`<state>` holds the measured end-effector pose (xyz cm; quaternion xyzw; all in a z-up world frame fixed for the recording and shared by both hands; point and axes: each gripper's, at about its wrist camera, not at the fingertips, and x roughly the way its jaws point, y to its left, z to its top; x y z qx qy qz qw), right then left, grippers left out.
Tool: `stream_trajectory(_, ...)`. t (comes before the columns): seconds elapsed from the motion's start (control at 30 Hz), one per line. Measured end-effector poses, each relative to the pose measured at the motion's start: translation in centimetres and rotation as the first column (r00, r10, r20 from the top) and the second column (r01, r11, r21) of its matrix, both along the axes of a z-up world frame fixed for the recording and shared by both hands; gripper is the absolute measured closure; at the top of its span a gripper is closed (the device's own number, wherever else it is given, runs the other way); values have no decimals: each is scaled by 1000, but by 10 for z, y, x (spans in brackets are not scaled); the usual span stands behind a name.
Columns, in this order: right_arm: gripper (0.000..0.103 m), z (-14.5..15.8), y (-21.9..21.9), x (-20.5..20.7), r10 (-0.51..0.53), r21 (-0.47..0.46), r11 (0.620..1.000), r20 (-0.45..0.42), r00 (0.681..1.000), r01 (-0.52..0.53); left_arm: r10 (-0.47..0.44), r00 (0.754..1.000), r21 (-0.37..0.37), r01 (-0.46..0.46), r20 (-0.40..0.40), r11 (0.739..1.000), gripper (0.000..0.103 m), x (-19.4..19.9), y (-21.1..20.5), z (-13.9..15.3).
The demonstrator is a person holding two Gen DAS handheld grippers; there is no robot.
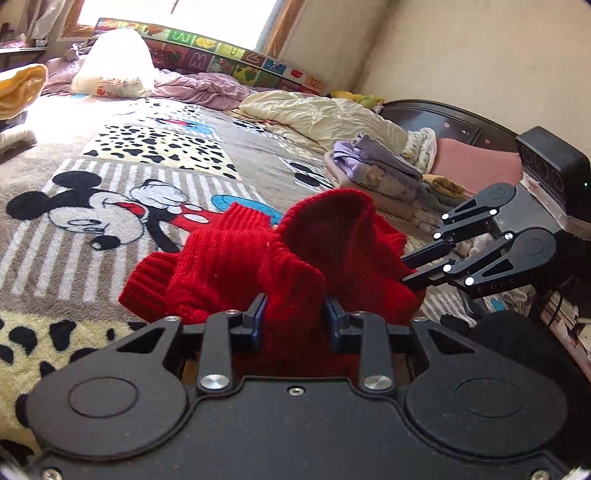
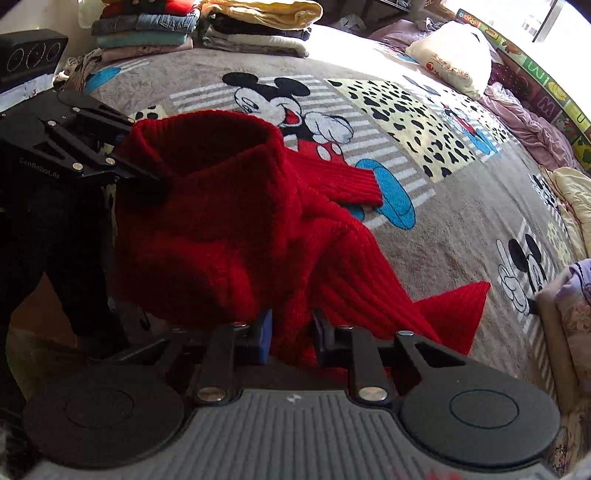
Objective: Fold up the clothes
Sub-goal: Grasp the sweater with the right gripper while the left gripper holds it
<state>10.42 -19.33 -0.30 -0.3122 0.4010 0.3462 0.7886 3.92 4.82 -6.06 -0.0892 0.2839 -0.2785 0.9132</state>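
We have the red knitted sweater pinched at two places along its near edge, so it hangs directly ahead of both tools and drapes away from us onto the bed. The left tool has its blue pads closed onto a thick bunch of knit, and the right tool is likewise clamped on fabric, with red wool filling the gap between its fingers. In the left wrist view the right tool comes in from the right side, so the garment's held edge runs roughly crosswise between the two, neither clearly nearer. Beyond that edge the body rises into a loose hump with the ribbed roll collar standing open, while one sleeve stretches out across the cartoon-mouse blanket and another ribbed part trails to the right. We judge the sweater is still bunched and needs spreading flat before any fold. It is thick, bright red, soft and slumping. Folded stacks sit at the bed's far edge.
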Motion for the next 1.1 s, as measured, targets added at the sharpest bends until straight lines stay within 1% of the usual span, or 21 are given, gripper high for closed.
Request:
stream_trajectory(0.03, 79, -5, -7, -4, -13, -20, 1000, -5, 1000, 13, -23, 1000, 35, 23, 0, 999, 72, -2, -8, -2)
stream_trajectory(0.07, 79, -9, -13, -8, -25, -38, 999, -10, 1000, 25, -42, 999, 74, 42, -4, 996, 61, -4, -15, -4)
stream_trajectory(0.13, 79, -14, -22, -17, -39, -61, 997, -9, 999, 38, -78, 997, 106, 78, -4, 991, 38, -8, -22, -5)
stream_trajectory(0.2, 78, -9, -32, -26, -49, -9, 999, -15, 999, 49, -91, 996, 93, 90, 2, 992, 37, -12, -19, -2)
stream_trajectory(0.27, 77, 2, -40, -30, -65, 76, 995, -21, 998, 66, -86, 996, 5, 86, -1, 996, 37, -12, -6, 4)
stream_trajectory(0.33, 70, 18, -46, -32, -81, 178, 981, -17, 997, 83, -57, 998, -116, 56, -6, 992, 37, -12, 13, 13)
stream_trajectory(0.37, 68, 25, -49, -31, -88, 221, 971, -17, 996, 89, -30, 1000, -184, 29, -2, 983, 37, -12, 24, 19)
stream_trajectory(0.43, 56, 36, -50, -26, -107, 300, 948, -15, 994, 106, 30, 999, -267, -33, -14, 963, 37, -9, 40, 28)
stream_trajectory(0.5, 49, 45, -47, -13, -133, 377, 916, -29, 991, 134, 123, 990, -337, -141, -76, 931, 37, -2, 57, 35)
stream_trajectory(0.57, 45, 49, -40, 8, -174, 438, 880, -65, 983, 185, 210, 964, -377, -258, -163, 890, 37, 8, 71, 39)
stream_trajectory(0.63, 45, 46, -27, 35, -211, 459, 854, -126, 969, 245, 304, 914, -324, -383, -271, 865, 37, 20, 80, 37)
stream_trajectory(0.67, 44, 41, -19, 49, -229, 444, 853, -151, 962, 273, 344, 884, -285, -435, -317, 854, 37, 26, 82, 34)
stream_trajectory(0.7, 42, 33, -10, 63, -246, 420, 857, -178, 953, 300, 366, 859, -251, -466, -358, 848, 37, 31, 84, 29)
stream_trajectory(0.77, 40, 15, 7, 92, -282, 365, 861, -236, 930, 354, 373, 831, -219, -488, -413, 845, 37, 38, 84, 17)
stream_trajectory(0.83, 28, -14, 18, 115, -297, 310, 856, -358, 885, 413, 364, 801, -210, -505, -475, 837, 37, 43, 84, -2)
stream_trajectory(0.87, 27, -29, 19, 120, -294, 298, 848, -421, 858, 437, 356, 789, -210, -510, -500, 834, 37, 45, 82, -11)
stream_trajectory(0.93, 26, -55, 20, 125, -278, 287, 835, -517, 809, 470, 320, 782, -246, -507, -535, 826, 38, 49, 81, -30)
stream_trajectory(0.97, 27, -65, 22, 122, -269, 286, 835, -532, 803, 470, 304, 785, -257, -497, -539, 829, 38, 51, 79, -36)
stream_trajectory(1.03, 32, -73, 21, 113, -249, 320, 833, -511, 822, 451, 291, 810, -257, -466, -510, 847, 39, 56, 72, -38)
stream_trajectory(1.07, 38, -74, 17, 109, -237, 352, 819, -513, 825, 454, 268, 827, -271, -440, -495, 856, 52, 59, 70, -38)
stream_trajectory(1.1, 50, -75, 10, 106, -224, 389, 792, -533, 816, 471, 249, 836, -279, -421, -489, 863, 60, 63, 67, -39)
